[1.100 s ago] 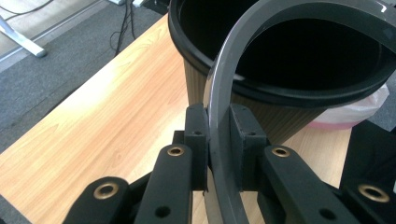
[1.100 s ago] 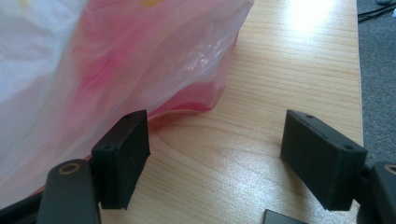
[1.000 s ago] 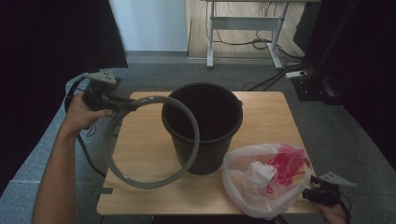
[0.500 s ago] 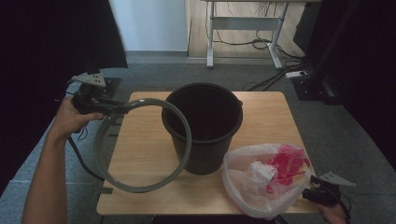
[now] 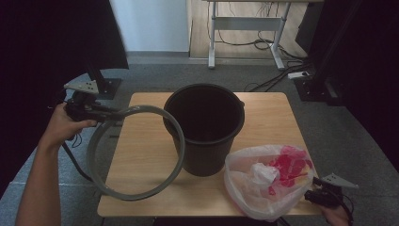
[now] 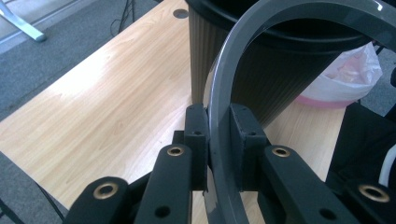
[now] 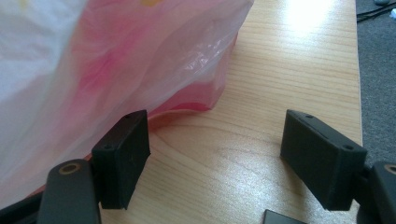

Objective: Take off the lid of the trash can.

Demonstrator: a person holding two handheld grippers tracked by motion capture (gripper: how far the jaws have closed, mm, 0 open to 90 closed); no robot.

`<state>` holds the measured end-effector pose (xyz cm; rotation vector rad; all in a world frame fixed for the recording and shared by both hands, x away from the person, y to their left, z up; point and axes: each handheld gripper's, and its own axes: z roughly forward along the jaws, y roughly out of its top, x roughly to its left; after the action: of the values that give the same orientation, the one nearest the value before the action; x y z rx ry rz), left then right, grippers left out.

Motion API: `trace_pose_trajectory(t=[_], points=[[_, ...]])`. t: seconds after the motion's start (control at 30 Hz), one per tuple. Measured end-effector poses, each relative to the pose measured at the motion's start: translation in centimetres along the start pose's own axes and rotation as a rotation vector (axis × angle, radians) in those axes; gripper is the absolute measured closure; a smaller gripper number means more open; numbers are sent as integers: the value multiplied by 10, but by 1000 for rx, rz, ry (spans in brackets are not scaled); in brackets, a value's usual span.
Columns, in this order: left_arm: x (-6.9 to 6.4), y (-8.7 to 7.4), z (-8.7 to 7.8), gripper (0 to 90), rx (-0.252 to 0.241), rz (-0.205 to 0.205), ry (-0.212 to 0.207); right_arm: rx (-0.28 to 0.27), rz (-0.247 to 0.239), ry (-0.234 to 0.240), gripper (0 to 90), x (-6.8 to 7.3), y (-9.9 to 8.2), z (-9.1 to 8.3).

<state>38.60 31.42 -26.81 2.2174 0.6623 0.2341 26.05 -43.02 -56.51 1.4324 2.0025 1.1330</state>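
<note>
Currently my left gripper (image 6: 218, 140) is clamped on the grey ring (image 5: 136, 153), one pad on each face of the band, at the ring's upper left as the high view shows it. From there the ring hangs tilted (neither flat nor fully upright): its held edge sits high and off the table's left edge, its right arc leans against or just beside the black bucket (image 5: 205, 127), and its low arc reaches down over the front left of the wooden table (image 5: 141, 150); whether that arc touches the wood I cannot tell.

Handling judgement: I read the ring as rigid moulded plastic, light, smooth-faced and somewhat slippery. A single-point grip on so wide a hoop gives it leverage to swing or twist in the pads. I would keep the hold across the flat band, as now, and move slowly.

Orientation: a hoop has no true long axis; its opening faces roughly toward the bucket and upward. In the left gripper view the band rises from the pads and curves over the bucket's ribbed wall.

Farther out, my right gripper (image 7: 215, 158) stands with its jaws spread and nothing between them, low over the table's front right corner, one pad just beside the translucent plastic bag (image 5: 268, 181) holding pink and white contents.
</note>
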Motion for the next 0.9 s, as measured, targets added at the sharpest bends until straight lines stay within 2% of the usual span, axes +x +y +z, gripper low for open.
trace_pose_trajectory(t=[0.6,0.9], points=[[5,-31,-18,789,-14,-35,7,-1,-2,-8,233,1,0,0],[13,-48,-6,788,14,-61,3,0,-5,-9,233,1,0,0]])
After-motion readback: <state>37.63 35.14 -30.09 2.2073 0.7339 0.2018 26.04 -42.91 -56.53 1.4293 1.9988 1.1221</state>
